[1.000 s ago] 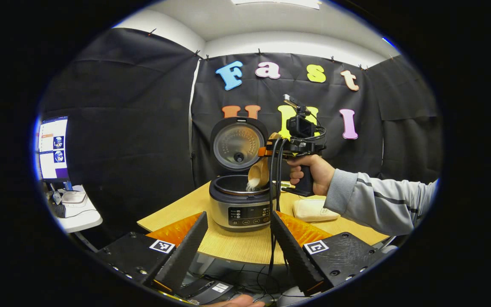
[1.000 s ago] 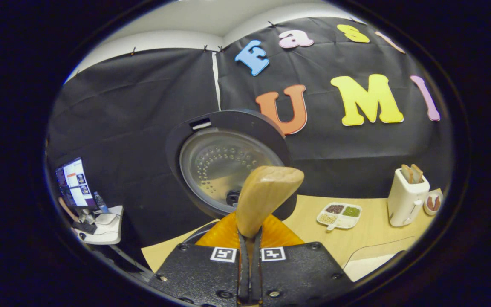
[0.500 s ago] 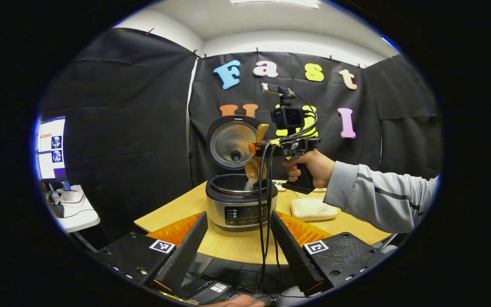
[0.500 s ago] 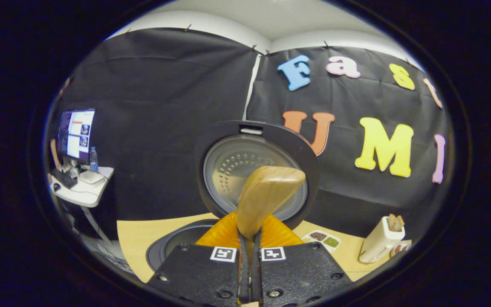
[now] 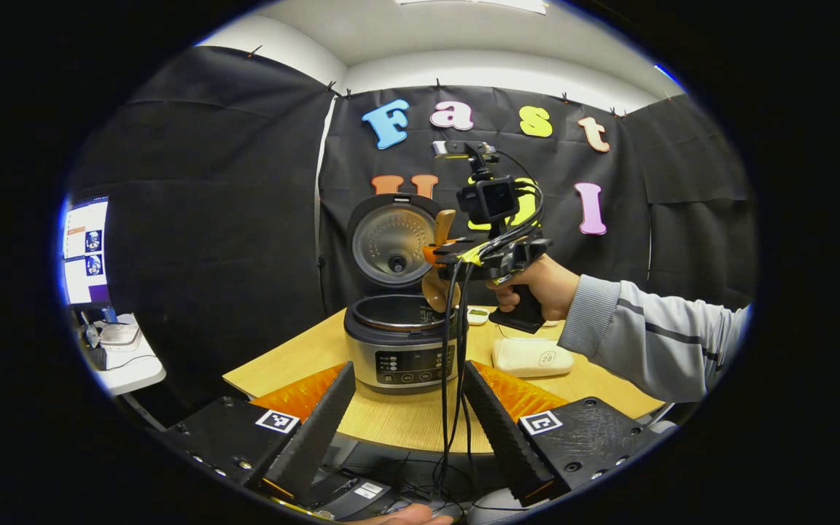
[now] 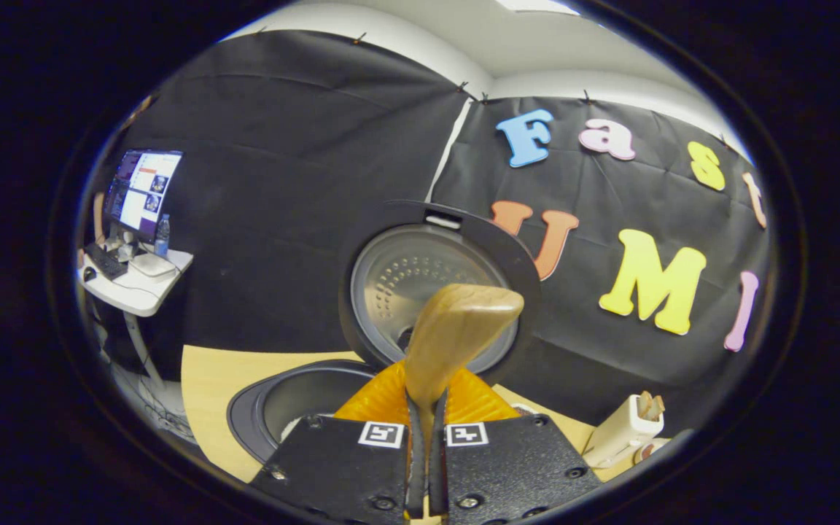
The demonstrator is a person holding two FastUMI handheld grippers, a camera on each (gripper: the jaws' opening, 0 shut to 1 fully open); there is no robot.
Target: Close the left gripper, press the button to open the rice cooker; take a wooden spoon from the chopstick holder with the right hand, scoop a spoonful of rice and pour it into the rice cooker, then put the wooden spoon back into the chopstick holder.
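In the left gripper view, the left gripper [image 5: 407,419] sits low at the near edge of the wooden table [image 5: 398,423], its two fingers [image 5: 318,426] spread wide apart with nothing between them and touching nothing. Straight beyond the gap stands the rice cooker [image 5: 399,348], its lid [image 5: 393,242] raised upright at the back and its control panel facing the camera. Above the open pot [image 5: 391,321], the right gripper [image 5: 443,255] is held by a hand [image 5: 537,286] in a grey sleeve [image 5: 646,343], with cables hanging down from it in front of the cooker. It clamps the wooden spoon [image 5: 437,281] by the handle; the spoon hangs nearly vertical, bowl down, at the right side of the pot's rim. Whether the bowl touches the rim I cannot tell. A pale block [image 5: 531,357] lies on the table right of the cooker, and a monitor [image 5: 84,251] stands on a side desk far left.

In the right gripper view, the right gripper [image 6: 426,467] has its fingers [image 6: 415,459] pressed close together on the spoon's handle [image 6: 456,339], whose wooden end rises up across the inner face of the open lid [image 6: 427,281]. The spoon's bowl is hidden below the gripper body. This view looks down into the inner pot [image 6: 289,405] at lower left, where a little white rice [image 6: 290,430] shows just at the gripper's edge. It also takes in a white toaster [image 6: 624,430] holding bread slices at lower right.
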